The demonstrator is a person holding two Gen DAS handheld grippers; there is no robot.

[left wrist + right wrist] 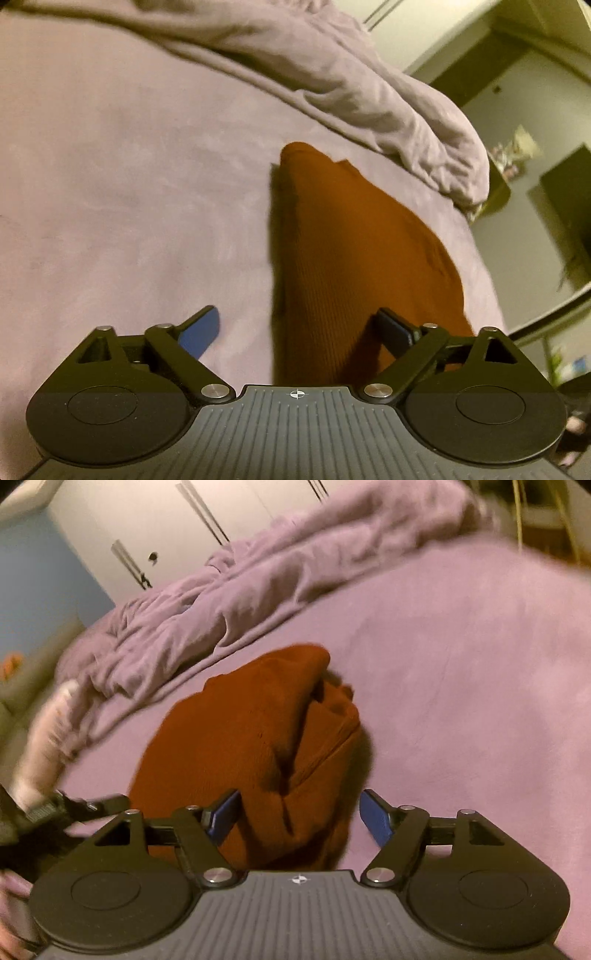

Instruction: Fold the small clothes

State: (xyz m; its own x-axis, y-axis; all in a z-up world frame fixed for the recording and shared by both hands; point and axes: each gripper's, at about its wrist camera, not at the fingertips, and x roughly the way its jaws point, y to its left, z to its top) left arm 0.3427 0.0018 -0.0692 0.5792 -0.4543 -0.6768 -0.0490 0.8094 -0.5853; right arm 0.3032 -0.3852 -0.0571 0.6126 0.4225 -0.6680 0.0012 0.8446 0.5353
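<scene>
A rust-brown ribbed garment (pixel 343 236) lies partly folded on the lilac bed sheet (pixel 129 184). My left gripper (pixel 297 332) hovers just over its near end, jaws open; the right finger (pixel 395 332) is above the cloth and the left finger (pixel 199 332) above bare sheet. In the right wrist view the garment (pixel 236 746) is bunched, with a fold standing up along its right side. My right gripper (pixel 299 816) is open, with the near end of the cloth lying between its blue pads (pixel 376 818); neither pad presses on it.
A crumpled lilac duvet (pixel 351 85) is heaped along the far side of the bed (pixel 229 602). The bed's edge drops off at the right (pixel 491 280), with dark furniture (pixel 565 192) beyond. White cupboard doors (pixel 166 524) stand behind. A blurred pale shape (pixel 48 738) and black gripper parts (pixel 85 805) are at the left.
</scene>
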